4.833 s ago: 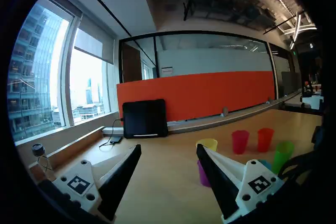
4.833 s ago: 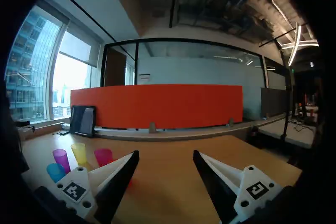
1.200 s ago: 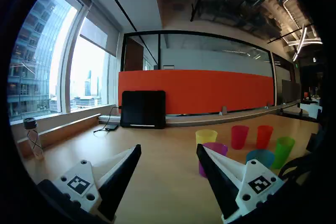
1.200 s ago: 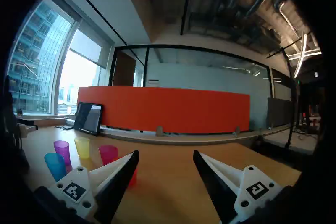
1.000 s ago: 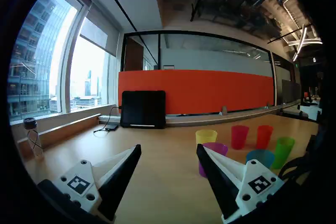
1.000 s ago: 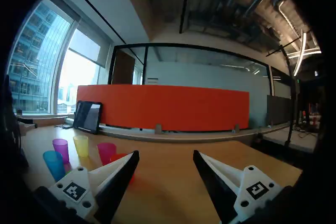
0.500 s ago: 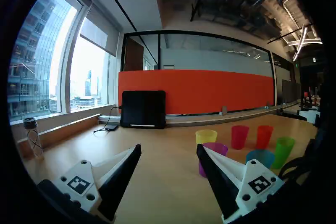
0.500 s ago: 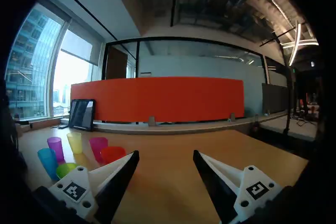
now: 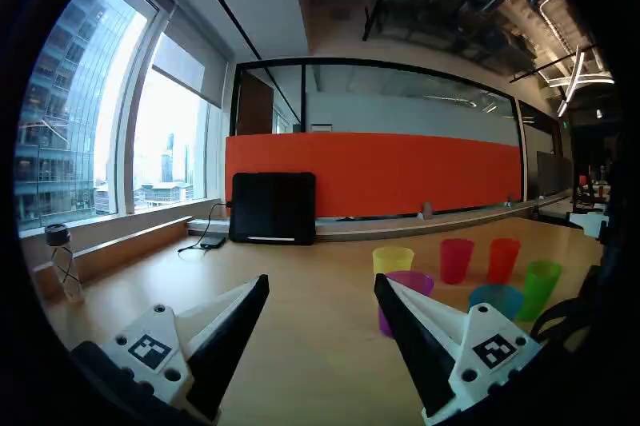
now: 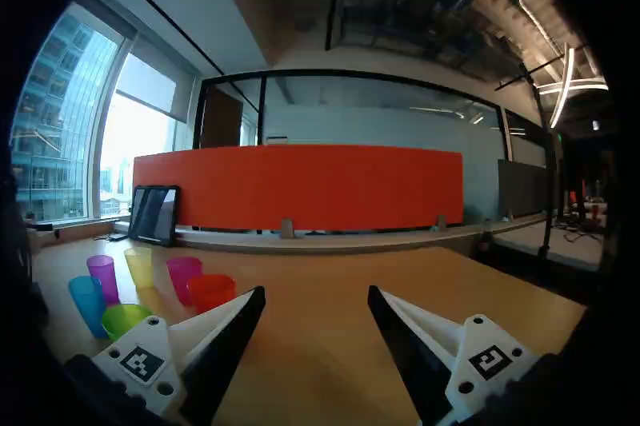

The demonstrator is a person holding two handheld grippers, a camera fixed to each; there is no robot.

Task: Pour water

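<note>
Over on the far left, a small clear bottle (image 9: 61, 262) with a dark cap stands on the window ledge. Further along, a dark tablet (image 9: 274, 208) leans against the orange partition (image 9: 384, 174) at the back of the wooden counter (image 9: 320, 354), with a cable trailing off its left side.

In the left gripper view, the left gripper (image 9: 320, 282) hangs low over the counter, its fingers spread wide with nothing between them. The cups stand in a cluster to its right. The yellow cup (image 9: 393, 259) is nearest the middle, and the purple cup (image 9: 410, 279) is just in front of it, half hidden behind the gripper's right finger. Beyond them the pink cup (image 9: 457, 260) and the red cup (image 9: 504, 260) stand side by side. The blue cup (image 9: 497, 298) and the green cup (image 9: 540, 288) sit closer, at the right edge. All of them stand upright.

In the right gripper view, the same cups are gathered at the near left of the counter (image 10: 320, 346). From the left come the blue cup (image 10: 86, 304), purple cup (image 10: 102, 276), green cup (image 10: 126, 319), yellow cup (image 10: 139, 266), pink cup (image 10: 183, 278) and red cup (image 10: 211, 292). The tablet (image 10: 154, 215) stands behind them. The right gripper (image 10: 316, 290) is also spread apart and empty, with its left finger close to the red cup and bare counter ahead of it.
</note>
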